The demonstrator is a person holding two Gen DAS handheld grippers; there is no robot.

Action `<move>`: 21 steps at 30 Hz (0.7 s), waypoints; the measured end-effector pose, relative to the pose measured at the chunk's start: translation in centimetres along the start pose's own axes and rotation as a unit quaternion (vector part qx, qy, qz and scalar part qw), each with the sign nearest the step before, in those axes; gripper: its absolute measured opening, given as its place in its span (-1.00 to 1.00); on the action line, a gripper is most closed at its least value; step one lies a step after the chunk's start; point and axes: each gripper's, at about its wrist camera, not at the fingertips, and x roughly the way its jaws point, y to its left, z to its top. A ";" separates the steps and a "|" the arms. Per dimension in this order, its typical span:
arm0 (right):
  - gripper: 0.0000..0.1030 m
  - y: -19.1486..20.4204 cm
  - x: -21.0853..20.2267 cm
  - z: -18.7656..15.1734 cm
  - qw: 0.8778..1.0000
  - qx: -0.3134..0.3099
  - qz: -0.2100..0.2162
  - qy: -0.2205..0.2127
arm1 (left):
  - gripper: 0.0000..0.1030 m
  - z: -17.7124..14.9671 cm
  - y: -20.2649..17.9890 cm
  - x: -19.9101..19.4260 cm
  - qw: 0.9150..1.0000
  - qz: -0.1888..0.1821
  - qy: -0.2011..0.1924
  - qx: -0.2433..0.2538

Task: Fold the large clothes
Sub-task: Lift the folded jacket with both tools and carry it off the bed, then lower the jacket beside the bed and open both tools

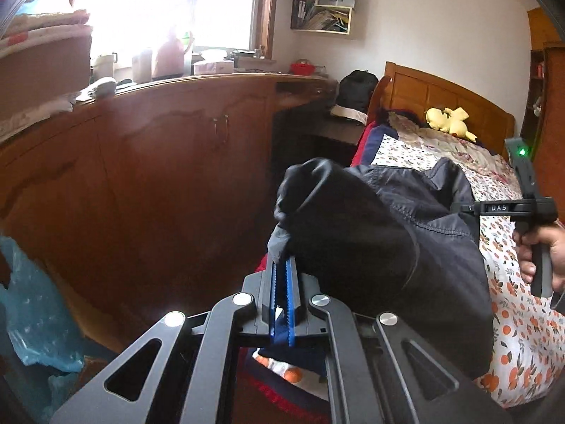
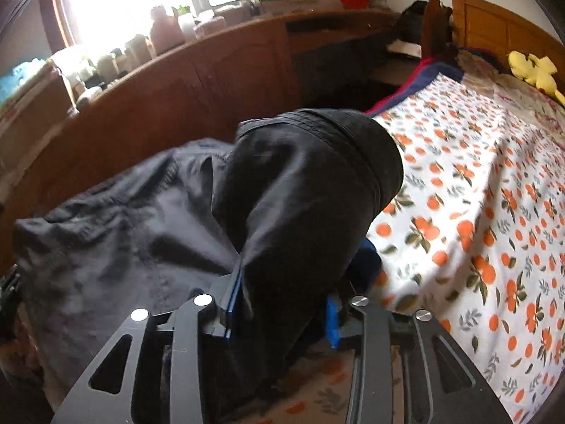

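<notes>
A large black jacket (image 1: 381, 233) hangs lifted above the bed with the orange-print sheet (image 2: 476, 212). My left gripper (image 1: 282, 265) is shut on a bunched edge of the jacket, blue pads pressed together. In the right wrist view the jacket (image 2: 300, 194) drapes over my right gripper (image 2: 282, 304); its blue pads stand apart with thick cloth between them, and the rest of the jacket spreads left over the bed edge. The right gripper's body and the hand holding it show in the left wrist view (image 1: 529, 212), behind the jacket.
A long wooden cabinet (image 1: 159, 159) with cluttered top runs along the window side. A wooden headboard (image 1: 441, 95) and a yellow plush toy (image 1: 448, 120) are at the bed's far end. A black backpack (image 1: 356, 88) sits beside the headboard. A blue plastic bag (image 1: 31, 311) is low left.
</notes>
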 end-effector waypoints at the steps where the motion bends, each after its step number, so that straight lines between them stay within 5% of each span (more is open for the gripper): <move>1: -0.07 -0.2 0.1 -0.2 1.000 -0.001 -0.004 0.004 | -0.88 0.0 -0.1 0.4 1.000 0.003 0.001 0.002; 5: 0.03 -0.6 -2.0 -1.3 0.999 -0.026 -0.033 -0.013 | -0.81 -0.5 -0.8 -0.2 1.000 0.023 0.001 0.006; 17: 0.03 1.8 -11.8 -6.2 0.993 -0.083 -0.028 -0.084 | -0.81 -1.2 -5.8 -6.5 0.998 0.027 -0.034 0.042; 19: 0.03 1.6 -13.4 -6.8 0.992 -0.081 -0.027 -0.096 | -0.63 -0.8 -7.2 -7.3 0.997 0.028 -0.042 0.050; 21: 0.03 1.2 -15.2 -7.4 0.990 -0.080 -0.027 -0.109 | 0.10 -0.6 -8.4 -8.0 0.997 0.028 -0.050 0.053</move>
